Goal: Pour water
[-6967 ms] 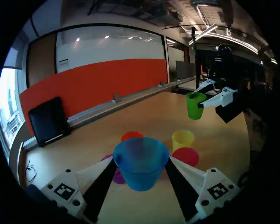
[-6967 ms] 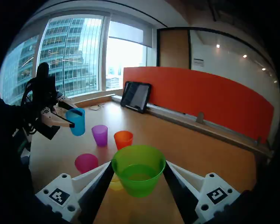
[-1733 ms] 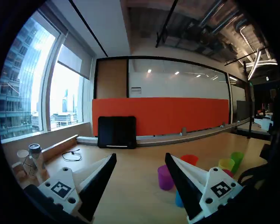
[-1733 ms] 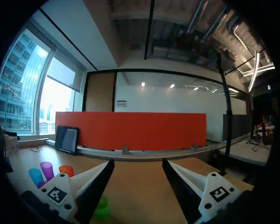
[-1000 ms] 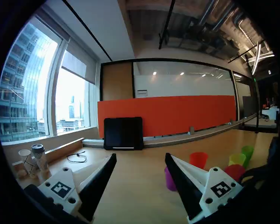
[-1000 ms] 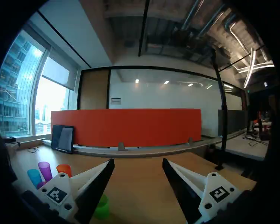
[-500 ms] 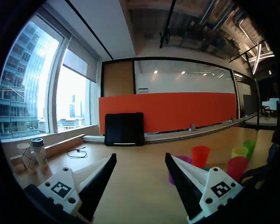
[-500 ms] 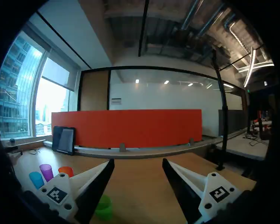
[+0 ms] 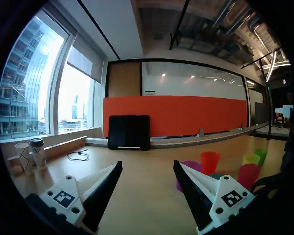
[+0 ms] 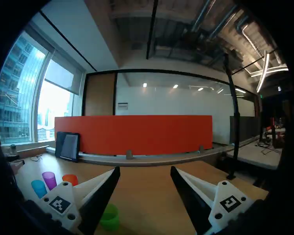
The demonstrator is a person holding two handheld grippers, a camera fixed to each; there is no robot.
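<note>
Now the left tool (image 9: 147, 164) and the right tool (image 10: 144, 169) both stand wide and empty over the table (image 10: 147, 203). Beside the orange cup (image 10: 70, 179) stands the purple cup (image 10: 49, 179), then the blue cup (image 10: 39, 188); the green cup (image 10: 109, 216) stands apart from it.

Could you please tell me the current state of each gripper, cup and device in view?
left gripper: open, empty.
right gripper: open, empty.
orange cup: upright on the table.
pink cup: upright.
yellow cup: upright.
green cup: upright.
purple cup: upright.
blue cup: upright.
tablet: propped up, screen dark.
</note>
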